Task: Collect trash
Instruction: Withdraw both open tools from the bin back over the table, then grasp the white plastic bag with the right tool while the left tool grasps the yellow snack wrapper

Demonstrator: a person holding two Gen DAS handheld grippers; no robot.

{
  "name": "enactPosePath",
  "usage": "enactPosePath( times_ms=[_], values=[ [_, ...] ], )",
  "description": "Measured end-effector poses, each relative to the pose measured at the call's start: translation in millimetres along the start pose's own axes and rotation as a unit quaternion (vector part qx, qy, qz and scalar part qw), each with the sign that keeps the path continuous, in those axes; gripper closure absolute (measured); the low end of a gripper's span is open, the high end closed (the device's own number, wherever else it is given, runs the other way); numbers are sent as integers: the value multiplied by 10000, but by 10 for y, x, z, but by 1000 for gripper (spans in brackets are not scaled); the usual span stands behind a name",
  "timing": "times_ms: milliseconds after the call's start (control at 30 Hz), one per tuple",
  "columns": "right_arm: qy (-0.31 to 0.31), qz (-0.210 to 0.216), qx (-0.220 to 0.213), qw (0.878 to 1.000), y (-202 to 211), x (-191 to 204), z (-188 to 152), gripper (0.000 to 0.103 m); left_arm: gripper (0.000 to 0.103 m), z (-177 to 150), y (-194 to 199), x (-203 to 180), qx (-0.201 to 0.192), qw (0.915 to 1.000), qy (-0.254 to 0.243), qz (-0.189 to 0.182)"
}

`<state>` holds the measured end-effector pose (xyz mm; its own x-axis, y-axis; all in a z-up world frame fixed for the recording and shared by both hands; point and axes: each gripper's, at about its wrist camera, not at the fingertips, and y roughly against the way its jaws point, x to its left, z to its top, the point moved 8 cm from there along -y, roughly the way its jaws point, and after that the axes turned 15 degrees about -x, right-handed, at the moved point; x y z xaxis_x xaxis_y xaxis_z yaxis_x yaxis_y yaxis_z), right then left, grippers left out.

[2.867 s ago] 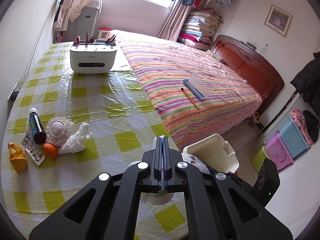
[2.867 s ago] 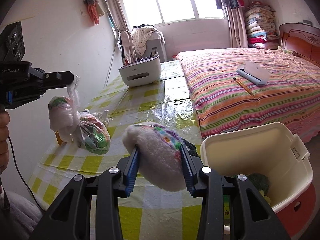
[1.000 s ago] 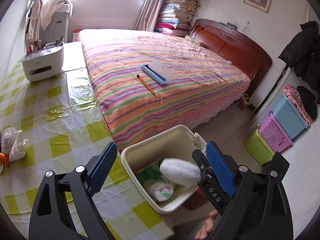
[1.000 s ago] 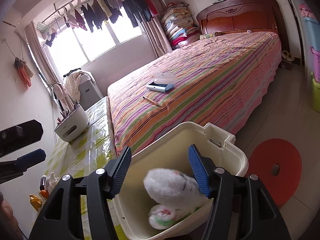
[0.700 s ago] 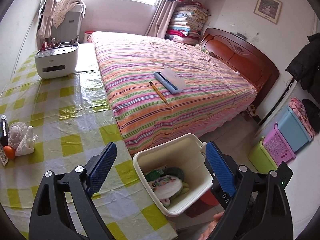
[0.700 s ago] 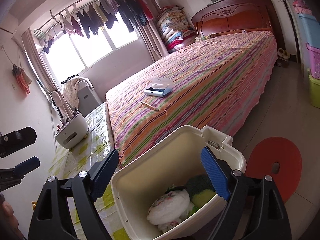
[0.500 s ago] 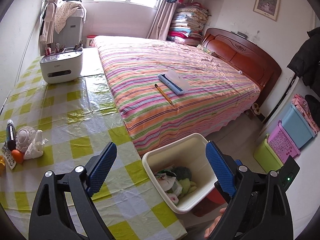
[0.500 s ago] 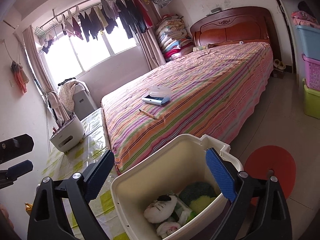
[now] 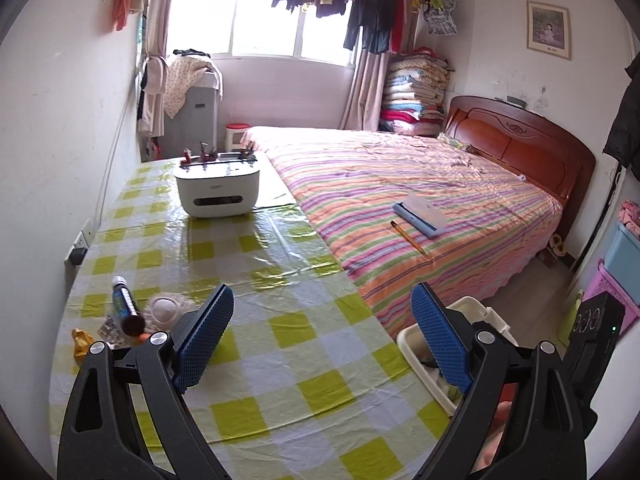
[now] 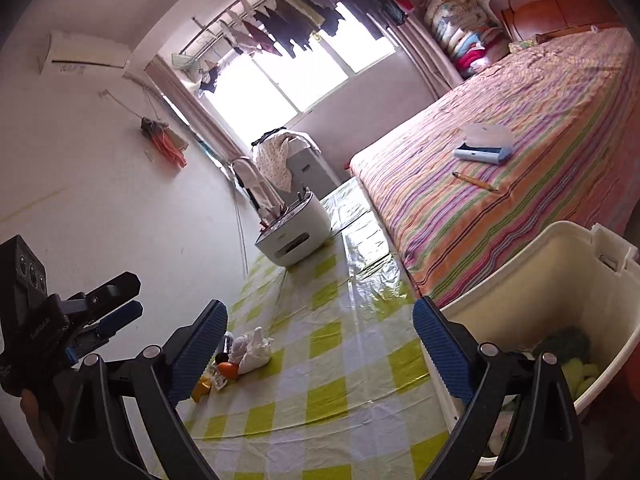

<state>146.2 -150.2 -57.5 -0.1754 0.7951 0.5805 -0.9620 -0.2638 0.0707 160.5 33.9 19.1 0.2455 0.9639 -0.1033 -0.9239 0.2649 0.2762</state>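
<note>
A small heap of trash lies at the table's left edge: a crumpled white wrapper (image 10: 254, 346), a blue tube (image 9: 124, 306), a white foam net (image 9: 164, 307), a yellow wrapper (image 9: 79, 340) and a small orange piece (image 10: 226, 368). My left gripper (image 9: 320, 312) hangs open and empty over the checked tablecloth, to the right of the heap. Above the table's near end my right gripper (image 10: 320, 316) also stands open and empty. The cream bin (image 10: 560, 276) is just to its right, with green and white trash (image 10: 568, 340) inside. In the right wrist view the left gripper (image 10: 130, 298) shows at far left.
A white appliance box (image 9: 218, 192) stands at the table's far end. A bed with a striped cover (image 9: 420, 184) runs along the table's right side, with a pencil (image 9: 408, 236) and a blue case (image 9: 420, 216) on it. The wall is close on the left. Coloured crates (image 9: 624, 252) stand at far right.
The right gripper's jaws opened and the white fluffy item dropped into the bin. Both grippers then swung away from the bin toward the table, and the trash heap came into view.
</note>
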Motion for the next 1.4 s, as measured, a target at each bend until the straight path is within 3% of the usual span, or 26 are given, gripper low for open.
enactPosePath(
  times_ms=[133,200,300,333,367,400,433,467,567,600,733,867,1067,1200,1400],
  values=[
    [1596,79,234,9869,-147,778,60,12,14,91,133,764,-165,9978,180,619],
    [2210,198,-376,9744,-105,1216,348,11,14,96,161,1189,-129,9943,323,1008],
    [2716,597,-1915,9413,-3,1647,639,7,14,22,159,1774,52,9865,570,1537],
    [2694,557,-1549,9488,-233,1651,546,7,14,-33,133,1945,160,9836,700,1655],
    [2747,321,-825,9575,-556,1611,394,7,14,-102,106,2096,274,9809,838,1734],
    [2749,55,-490,9602,-786,1549,259,7,14,-171,75,2230,387,9785,950,1789],
    [2784,-33,-474,9593,-933,1520,132,7,14,-245,45,2351,502,9758,1039,1856],
    [2804,-20,-348,9592,-1071,1506,-28,7,14,-317,17,2453,613,9733,1110,1915],
    [2232,300,1162,9674,-1573,1425,-680,7,14,-498,-82,2680,875,9680,1304,1959],
    [2100,280,1392,9673,-1670,1403,-839,7,14,-543,-117,2739,951,9663,1374,1960],
    [2243,3,1935,9551,-1935,1383,-1354,7,14,-708,-218,2864,1121,9574,1699,2049],
    [2033,-232,2303,9514,-2067,1258,-1656,7,14,-868,-321,2972,1259,9514,1889,2079],
    [1996,-472,2401,9488,-2204,1161,-1730,7,14,-1040,-412,2981,1454,9519,1803,2007],
    [2009,-710,2669,9399,-2326,1048,-1872,7,14,-1098,-424,3026,1464,9492,1914,2022],
    [1937,-712,2781,9381,-2417,1051,-1971,7,14,-1162,-475,3080,1514,9458,2026,2035]
  ],
)
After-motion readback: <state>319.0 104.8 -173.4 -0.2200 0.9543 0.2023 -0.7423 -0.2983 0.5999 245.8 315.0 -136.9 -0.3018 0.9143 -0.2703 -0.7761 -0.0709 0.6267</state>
